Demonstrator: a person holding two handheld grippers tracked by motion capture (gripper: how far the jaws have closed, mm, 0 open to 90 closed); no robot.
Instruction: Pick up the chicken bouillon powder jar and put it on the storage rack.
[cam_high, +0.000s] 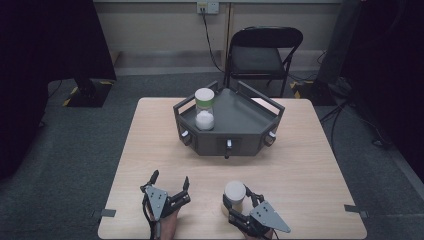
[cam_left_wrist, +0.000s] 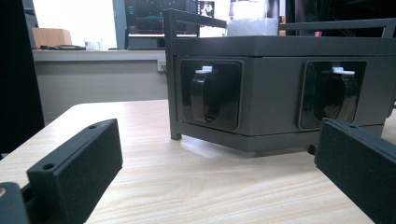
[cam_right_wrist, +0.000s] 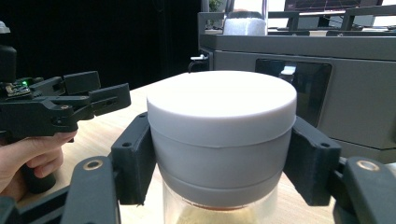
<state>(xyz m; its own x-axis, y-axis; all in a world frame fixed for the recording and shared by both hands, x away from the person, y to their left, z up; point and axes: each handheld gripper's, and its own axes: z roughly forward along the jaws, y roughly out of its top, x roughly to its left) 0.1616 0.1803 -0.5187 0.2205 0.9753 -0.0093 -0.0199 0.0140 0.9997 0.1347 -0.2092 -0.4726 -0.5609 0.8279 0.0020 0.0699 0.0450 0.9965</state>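
White-lidded jar (cam_right_wrist: 221, 135): clamped by its lid in your right claw (cam_high: 239, 204), near the desk's (cam_high: 310, 170) front edge.
Left claw (cam_high: 170, 181): jaws apart, bare wood ahead.
Tray (cam_high: 240, 120): far side, holding another jar (cam_high: 204, 109).

Pale wood-grain table (cam_high: 150, 150), dark grey tray (cam_high: 245, 117), white-lidded jar (cam_high: 235, 192), black tongs (cam_high: 167, 190).

Left gripper (cam_high: 170, 185): jaws spread wide, low over tabletop (cam_high: 300, 165), gripped by hand (cam_right_wrist: 28, 156). Right gripper (cam_high: 239, 197): jaws clamped on white-capped jar (cam_high: 234, 196).
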